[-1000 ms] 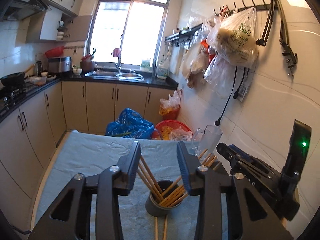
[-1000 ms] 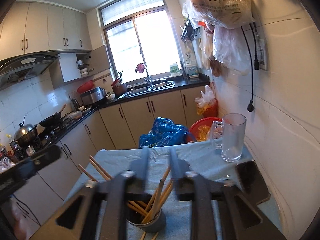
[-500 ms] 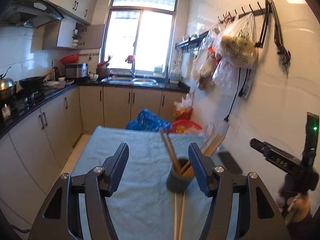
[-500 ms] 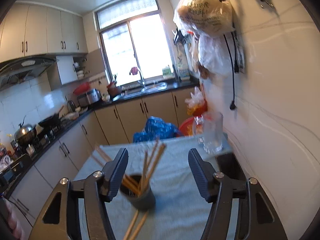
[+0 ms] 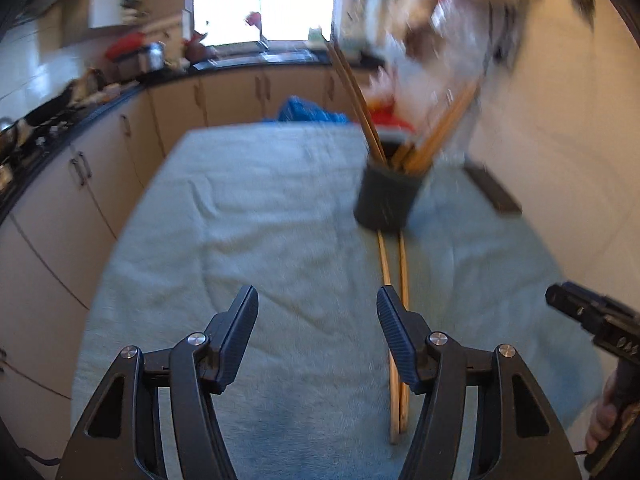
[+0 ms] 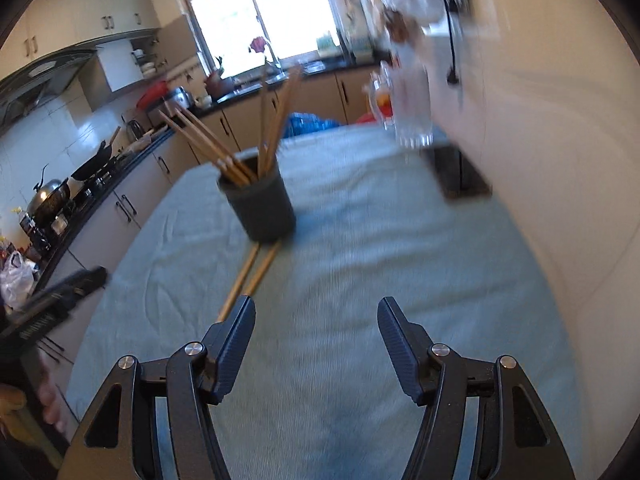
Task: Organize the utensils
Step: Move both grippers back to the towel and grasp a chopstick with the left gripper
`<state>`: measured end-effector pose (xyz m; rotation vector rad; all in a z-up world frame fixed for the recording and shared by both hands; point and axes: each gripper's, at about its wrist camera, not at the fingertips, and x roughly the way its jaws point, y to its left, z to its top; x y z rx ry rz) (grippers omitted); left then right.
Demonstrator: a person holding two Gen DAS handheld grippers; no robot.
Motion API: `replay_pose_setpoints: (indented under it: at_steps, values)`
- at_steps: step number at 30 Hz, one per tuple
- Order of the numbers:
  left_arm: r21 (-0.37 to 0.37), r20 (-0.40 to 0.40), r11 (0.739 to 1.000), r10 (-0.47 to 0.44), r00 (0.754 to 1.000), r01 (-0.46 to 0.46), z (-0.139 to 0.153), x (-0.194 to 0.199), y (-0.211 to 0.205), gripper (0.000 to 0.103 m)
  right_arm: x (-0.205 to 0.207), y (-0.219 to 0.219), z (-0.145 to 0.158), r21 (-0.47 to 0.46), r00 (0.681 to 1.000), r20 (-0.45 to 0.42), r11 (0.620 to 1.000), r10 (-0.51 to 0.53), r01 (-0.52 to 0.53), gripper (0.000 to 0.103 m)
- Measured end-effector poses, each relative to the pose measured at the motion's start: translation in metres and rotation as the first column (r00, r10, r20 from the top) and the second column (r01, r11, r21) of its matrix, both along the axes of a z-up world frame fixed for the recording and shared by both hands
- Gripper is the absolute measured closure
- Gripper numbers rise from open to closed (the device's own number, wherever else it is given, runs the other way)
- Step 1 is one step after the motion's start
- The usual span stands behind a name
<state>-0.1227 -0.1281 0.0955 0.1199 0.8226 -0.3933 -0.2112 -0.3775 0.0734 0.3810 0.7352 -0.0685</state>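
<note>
A counter (image 5: pixel 248 216) draped in a pale blue-green towel (image 6: pixel 380 240) fills both views of a kitchen. Toward its far end stands a dark round holder (image 5: pixel 387 196), the landmark here, with several wooden chopsticks (image 6: pixel 236 148) leaning out of it. Beyond the holder, by the wall, stands a clear glass pitcher (image 6: pixel 412 112), blurred, with a flat dark object (image 6: pixel 458 174) just in front of it. Two loose chopsticks (image 5: pixel 394 280) lie side by side on the towel, running from the holder's base toward the cameras. The left gripper (image 5: pixel 318 334) hovers nearer than the holder, released and empty, one finger over the loose pair. The right gripper (image 6: pixel 316 344) is likewise released, holding nothing.
</note>
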Motion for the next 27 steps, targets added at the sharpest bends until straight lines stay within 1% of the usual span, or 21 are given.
replay_pose_setpoints:
  at_steps: [2,4,6,9,11,12,17,21,22,23,25,27]
  values:
    - [0.022,-0.049,0.999,-0.035,0.998,0.036,-0.015,0.007,-0.012,0.058,-0.001,-0.001,-0.011,0.030,1.000,-0.014,1.000,-0.002,0.002,0.035]
    - [0.023,-0.101,0.997,-0.070,0.992,0.073,-0.028,0.014,-0.024,0.065,-0.002,-0.001,-0.018,0.042,1.000,-0.021,0.999,-0.002,0.003,0.035]
    - [0.017,-0.146,0.995,-0.091,0.985,0.095,-0.042,0.027,-0.037,0.066,0.000,-0.003,-0.023,0.054,1.000,-0.027,0.999,-0.003,0.004,0.035]
    - [0.007,-0.184,0.995,-0.100,0.978,0.103,-0.056,0.044,-0.054,0.071,0.004,-0.004,-0.030,0.063,0.999,-0.035,0.998,0.000,0.002,0.035]
    - [-0.009,-0.213,0.994,-0.111,0.971,0.111,-0.065,0.058,-0.065,0.080,0.007,-0.006,-0.033,0.066,0.999,-0.043,0.998,-0.001,0.004,0.035]
    - [-0.009,-0.225,0.993,-0.113,0.968,0.114,-0.069,0.064,-0.071,0.081,0.009,-0.007,-0.034,0.070,0.999,-0.046,0.998,-0.002,0.006,0.035]
    - [0.007,-0.240,0.991,-0.129,0.962,0.134,-0.081,0.084,-0.090,0.085,0.016,-0.014,-0.041,0.080,0.998,-0.060,0.997,-0.013,0.018,0.035]
    - [0.049,-0.212,0.988,-0.136,0.968,0.150,-0.081,0.087,-0.099,0.086,0.019,-0.017,-0.046,0.083,0.997,-0.073,0.996,-0.018,0.024,0.035]
    - [0.066,-0.206,0.987,-0.128,0.970,0.145,-0.081,0.088,-0.099,0.095,0.020,-0.016,-0.047,0.083,0.997,-0.077,0.996,-0.019,0.025,0.035]
    - [0.066,-0.213,0.990,-0.110,0.971,0.126,-0.081,0.089,-0.097,0.097,0.022,-0.015,-0.048,0.084,0.996,-0.082,0.996,-0.015,0.022,0.035]
    - [0.018,-0.253,0.997,-0.074,0.965,0.081,-0.079,0.092,-0.086,0.097,0.025,-0.012,-0.049,0.082,0.996,-0.089,0.997,-0.003,0.010,0.035]
    - [-0.018,-0.290,1.000,-0.018,0.957,0.014,-0.076,0.090,-0.065,0.097,0.028,-0.006,-0.049,0.079,0.995,-0.093,0.997,0.018,-0.011,0.035]
